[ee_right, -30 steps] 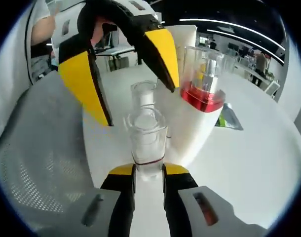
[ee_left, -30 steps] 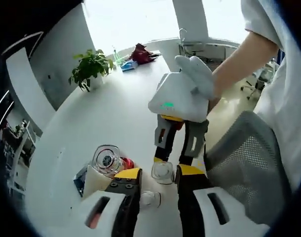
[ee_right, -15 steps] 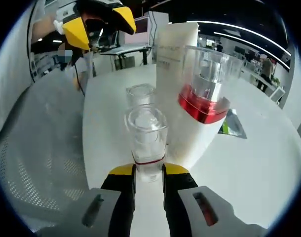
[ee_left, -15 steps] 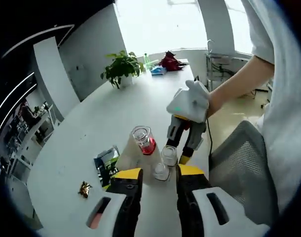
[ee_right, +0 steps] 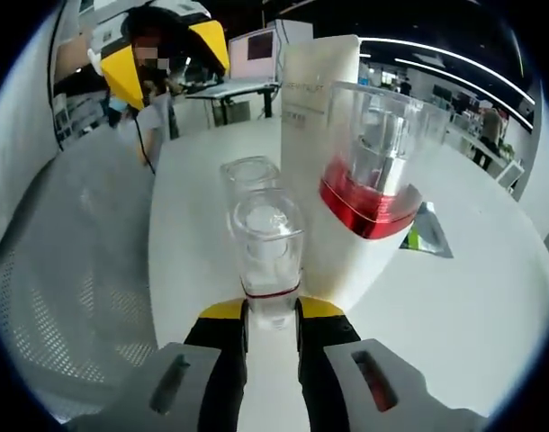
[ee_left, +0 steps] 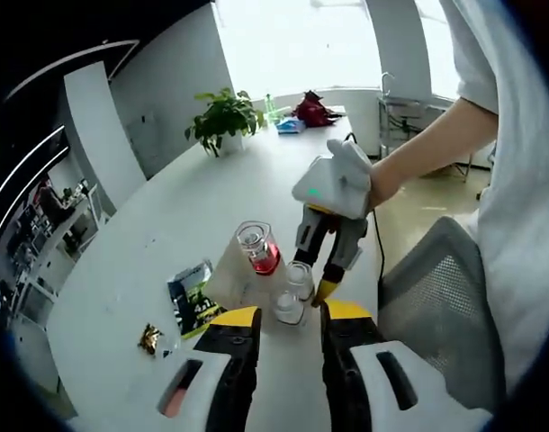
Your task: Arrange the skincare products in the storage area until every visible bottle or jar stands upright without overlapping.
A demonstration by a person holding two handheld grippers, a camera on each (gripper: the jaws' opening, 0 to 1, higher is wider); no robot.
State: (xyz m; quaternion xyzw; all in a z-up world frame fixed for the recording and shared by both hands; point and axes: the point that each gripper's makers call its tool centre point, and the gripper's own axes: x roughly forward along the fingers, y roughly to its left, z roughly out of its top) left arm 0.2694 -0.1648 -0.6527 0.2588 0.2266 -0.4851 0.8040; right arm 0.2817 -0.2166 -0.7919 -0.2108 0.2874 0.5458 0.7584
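While the left tongs (ee_left: 288, 317) hang over the worktop (ee_left: 166, 234) with their jaws apart and nothing between them, the skincare cluster sits just ahead of their tips. Going left to right in the left gripper view: a small crumpled gold wrapper (ee_left: 149, 338) lies off to the left of the tongs, then a dark flat sachet (ee_left: 192, 292), then the tall white tube (ee_left: 228, 270) standing on its cap end, with the red-based clear bottle (ee_left: 257, 248) touching it. Ahead of the jaw gap stand two small clear jars: the near jar (ee_left: 288, 307) and the gripped jar (ee_left: 300, 277), which the right tongs (ee_left: 321, 281) reach down to from beyond it.

In the right gripper view the right tongs (ee_right: 271, 317) are closed on the gripped jar (ee_right: 267, 243) at its base; it is upright, with the near jar (ee_right: 249, 177) just behind it and the white tube (ee_right: 319, 108) and red-based bottle (ee_right: 372, 171) to the right, very close.

The risk, as I judge it, is crowding: releasing with any sideways drag could nudge the jar into the tube, which looks top-heavy and could topple the bottle too.

The worktop is a long, smooth white oval; a potted plant (ee_left: 224, 115) and red cloth (ee_left: 311, 110) sit at its far end, before bright windows, with a mesh chair (ee_left: 432, 297) to the right.
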